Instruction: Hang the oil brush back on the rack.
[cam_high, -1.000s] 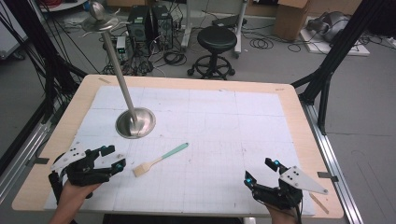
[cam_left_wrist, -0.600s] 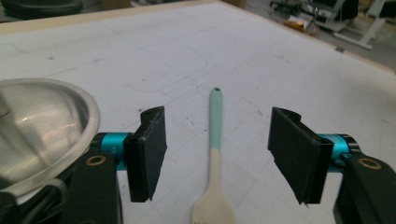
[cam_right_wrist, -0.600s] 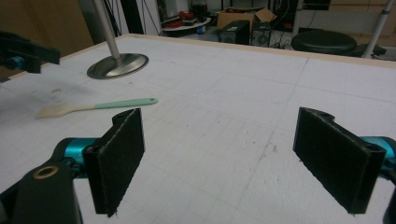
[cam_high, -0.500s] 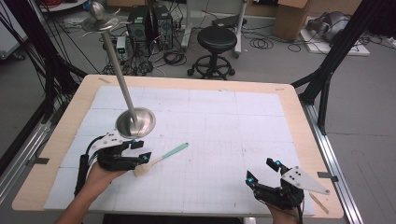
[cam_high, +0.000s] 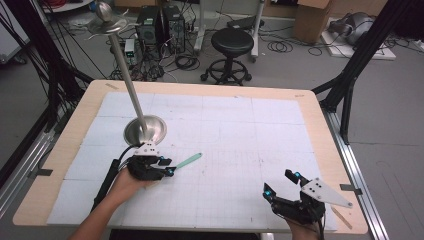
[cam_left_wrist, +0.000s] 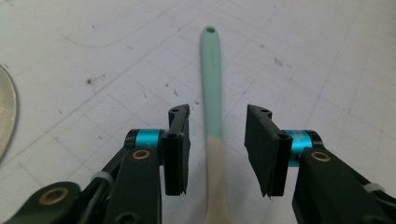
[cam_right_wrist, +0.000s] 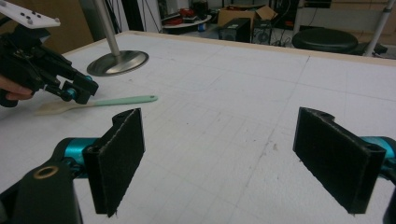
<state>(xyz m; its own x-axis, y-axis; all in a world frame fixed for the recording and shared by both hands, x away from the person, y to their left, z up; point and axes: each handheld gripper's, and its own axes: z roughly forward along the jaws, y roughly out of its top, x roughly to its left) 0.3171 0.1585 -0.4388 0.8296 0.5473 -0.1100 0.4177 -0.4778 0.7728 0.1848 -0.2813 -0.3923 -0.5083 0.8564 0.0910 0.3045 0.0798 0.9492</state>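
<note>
High view, left hand-held gripper (cam_high: 169, 167) moved onto the spatula (cam_high: 187, 161), jaws closing, not yet touching.

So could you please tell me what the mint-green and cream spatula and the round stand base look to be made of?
The mint-green and cream spatula looks like matte moulded plastic or silicone: smooth, uniform colour, no shine. The round silvery stand base seems brushed metal, given its soft sheen and reflections.

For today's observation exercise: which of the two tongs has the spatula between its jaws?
The left tongs: their jaws, just closing, straddle the mint-green and cream spatula without touching. The right tongs stand wide open over bare table.
</note>
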